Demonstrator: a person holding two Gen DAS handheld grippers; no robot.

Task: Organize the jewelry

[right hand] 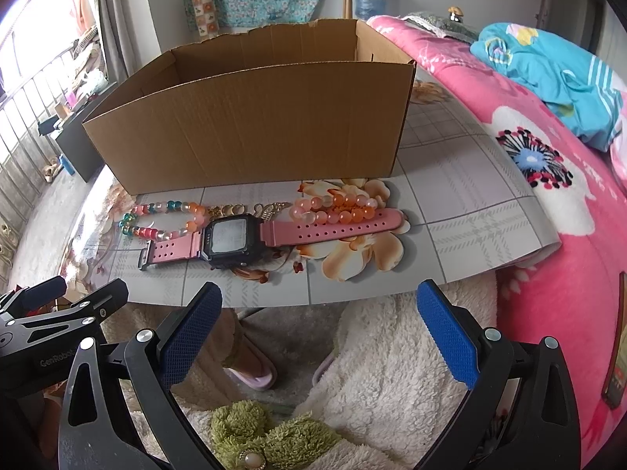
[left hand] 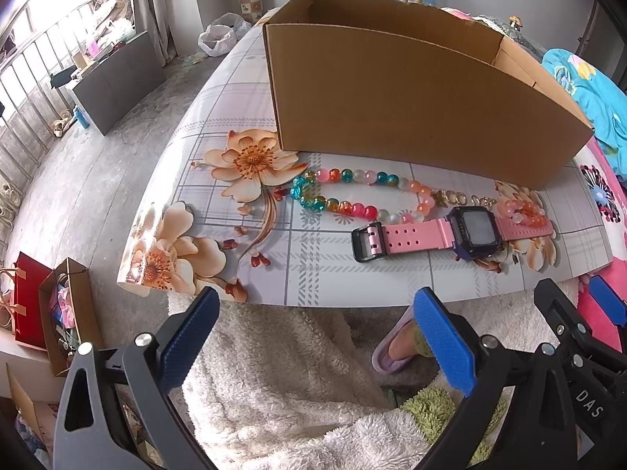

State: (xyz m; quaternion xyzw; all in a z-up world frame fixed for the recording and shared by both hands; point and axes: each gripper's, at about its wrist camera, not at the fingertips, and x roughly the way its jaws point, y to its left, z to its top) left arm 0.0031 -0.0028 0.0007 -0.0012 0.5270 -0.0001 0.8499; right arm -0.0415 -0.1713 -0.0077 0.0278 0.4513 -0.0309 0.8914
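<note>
**Left wrist, right wrist: both grippers spread wide, jewelry untouched on the table**

Left wrist view first: the left gripper (left hand: 313,329) hangs short of the near table edge with its blue pads (left hand: 188,338) spread wide apart, nothing between them, touching nothing. Beyond it, on the flowered table (left hand: 219,90), the pink watch (left hand: 454,233) lies flat and lengthwise, screen up. Just behind it runs the multicoloured bead strand (left hand: 345,192), looped at its left end. A small cluster of gold pieces (left hand: 454,197) sits between the beads and the watch, too small to make out. Peach and pink beads (left hand: 521,211) pile on the watch strap's right end. Behind all of it stands the open cardboard box (left hand: 411,98). The right gripper's black frame pokes in at the far right edge.

Over to the right wrist view: the right gripper (right hand: 319,321) is equally wide open, empty, hovering off the table's near edge above a fluffy white robe (right hand: 392,372). Same line-up ahead: watch (right hand: 250,235) in front, bead strand (right hand: 164,219) to the left, peach beads (right hand: 337,207) resting against the strap, box (right hand: 254,117) behind. A pink flowered blanket (right hand: 548,196) fills the right side.
</note>
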